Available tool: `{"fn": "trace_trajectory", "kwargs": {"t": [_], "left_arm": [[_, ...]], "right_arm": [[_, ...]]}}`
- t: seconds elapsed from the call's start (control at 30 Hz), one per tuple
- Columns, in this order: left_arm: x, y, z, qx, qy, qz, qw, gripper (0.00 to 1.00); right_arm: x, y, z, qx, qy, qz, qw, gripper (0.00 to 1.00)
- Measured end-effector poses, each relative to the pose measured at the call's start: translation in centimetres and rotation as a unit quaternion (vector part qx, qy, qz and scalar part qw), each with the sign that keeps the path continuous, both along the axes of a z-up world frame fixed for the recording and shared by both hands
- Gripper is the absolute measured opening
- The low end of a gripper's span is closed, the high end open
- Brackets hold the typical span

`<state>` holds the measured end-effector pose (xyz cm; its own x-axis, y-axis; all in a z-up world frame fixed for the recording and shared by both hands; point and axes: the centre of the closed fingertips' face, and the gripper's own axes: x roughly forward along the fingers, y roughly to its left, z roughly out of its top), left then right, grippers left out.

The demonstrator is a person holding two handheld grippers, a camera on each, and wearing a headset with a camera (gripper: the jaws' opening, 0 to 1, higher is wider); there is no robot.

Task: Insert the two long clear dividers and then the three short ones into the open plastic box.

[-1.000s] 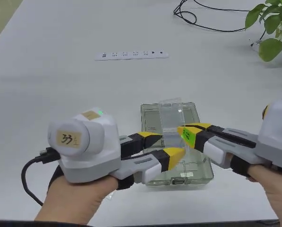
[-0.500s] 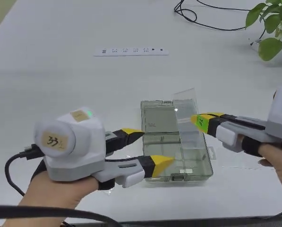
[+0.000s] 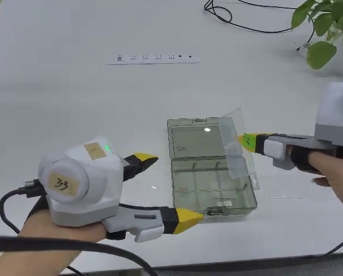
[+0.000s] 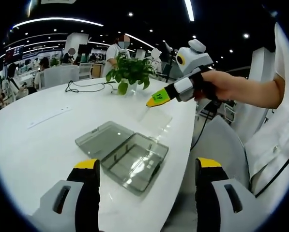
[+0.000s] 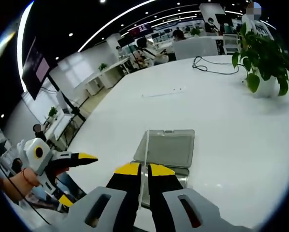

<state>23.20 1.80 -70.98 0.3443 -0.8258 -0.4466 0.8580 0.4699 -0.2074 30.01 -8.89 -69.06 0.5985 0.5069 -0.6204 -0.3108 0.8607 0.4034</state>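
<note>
The open clear plastic box (image 3: pixel 185 144) lies on the white table, lid flat at the far side and tray (image 4: pixel 134 162) near the front edge. My right gripper (image 3: pixel 247 140) hangs over the box's right side, shut on a clear divider (image 3: pixel 235 150) that tilts above the tray. In the right gripper view the divider (image 5: pixel 144 162) stands edge-on between the closed jaws, with the box (image 5: pixel 168 147) beyond. My left gripper (image 3: pixel 165 188) is open wide to the left of the box, nothing between its fingers. It also appears as the left gripper (image 5: pixel 79 158) in the right gripper view.
A white power strip (image 3: pixel 153 58) lies far back on the table, with black cables (image 3: pixel 240 24) and a potted plant (image 3: pixel 323 31) at the back right. The table's front edge (image 3: pixel 228 265) runs just below the box. People sit and stand at desks in the background.
My left gripper has drawn back to the left, off the box, and spread wider. My right gripper has pulled rightward with the divider, which is now over the box's right edge.
</note>
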Motion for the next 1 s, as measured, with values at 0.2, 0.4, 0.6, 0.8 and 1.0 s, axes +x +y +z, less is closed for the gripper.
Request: {"fn": "trace_trajectory", "kwargs": {"t": [0.2,0.4,0.6,0.8,1.0], "left_arm": [[-0.2,0.4,-1.0,0.013,-0.009,-0.022,0.9996,0.95],[-0.3,0.7,-1.9,0.022,-0.028,-0.054,0.9979,1.0],[-0.3,0.7,-2.4,0.025,-0.027,-0.067,0.9971,1.0],[-0.5,0.6,-2.6,0.018,-0.023,-0.071,0.997,1.0],[-0.5,0.7,-2.9,0.013,-0.018,-0.071,0.9972,1.0]], "right_arm": [[0.0,-0.4,-1.5,-0.031,0.026,-0.014,0.9991,0.06],[-0.7,-0.1,-3.6,-0.058,0.074,-0.018,0.9954,0.06],[-1.3,0.1,-5.6,-0.071,0.111,-0.037,0.9906,0.06],[-1.7,-0.2,-7.8,-0.074,0.123,-0.055,0.9881,0.06],[-1.9,-0.4,-8.7,-0.081,0.132,-0.063,0.986,0.06]]}}
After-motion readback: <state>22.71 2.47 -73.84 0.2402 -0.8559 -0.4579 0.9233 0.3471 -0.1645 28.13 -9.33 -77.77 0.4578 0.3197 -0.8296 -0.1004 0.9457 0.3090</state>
